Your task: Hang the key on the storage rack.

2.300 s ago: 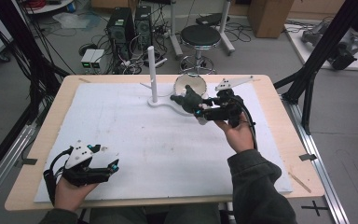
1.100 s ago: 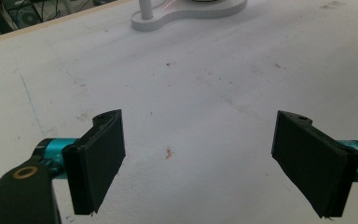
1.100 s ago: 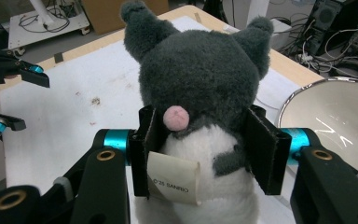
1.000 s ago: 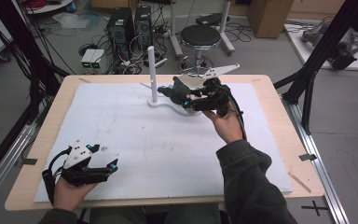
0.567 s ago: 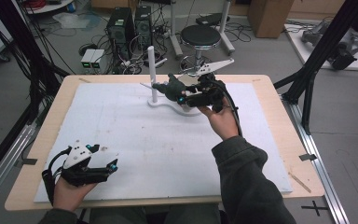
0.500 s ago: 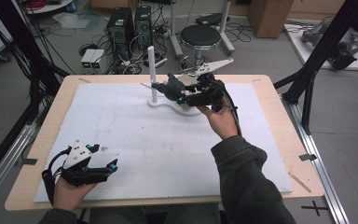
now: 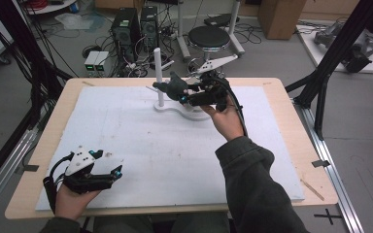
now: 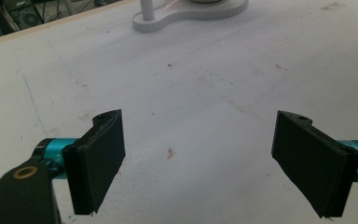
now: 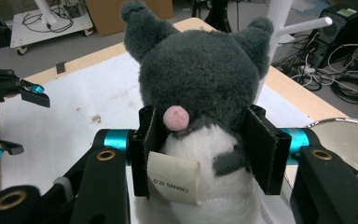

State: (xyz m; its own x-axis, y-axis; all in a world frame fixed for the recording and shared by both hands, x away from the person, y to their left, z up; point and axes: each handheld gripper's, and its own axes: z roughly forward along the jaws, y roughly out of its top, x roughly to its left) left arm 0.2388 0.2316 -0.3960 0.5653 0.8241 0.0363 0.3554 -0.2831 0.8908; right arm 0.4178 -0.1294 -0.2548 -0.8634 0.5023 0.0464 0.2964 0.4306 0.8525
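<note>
Moved left twd white post (image 7: 158,73): right gripper (image 7: 183,95) clamping grey plush toy (image 7: 173,86); left gripper (image 7: 119,171) wide open, resting on table (image 7: 272,90)

Right gripper (image 7: 182,94): jaws clamped on plush toy (image 9: 200,88), held raised. Left gripper (image 7: 114,170): jaws spread, well apart from the toy.

The right hand-held gripper (image 9: 205,156) clamps a grey plush toy (image 9: 196,88).

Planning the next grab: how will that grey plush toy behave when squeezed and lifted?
Probably soft: the plush toy bulges between the right hand-held gripper pads. Likely light, since it hangs held at the body alone. Its fuzzy fabric looks unlikely to slip.
</note>
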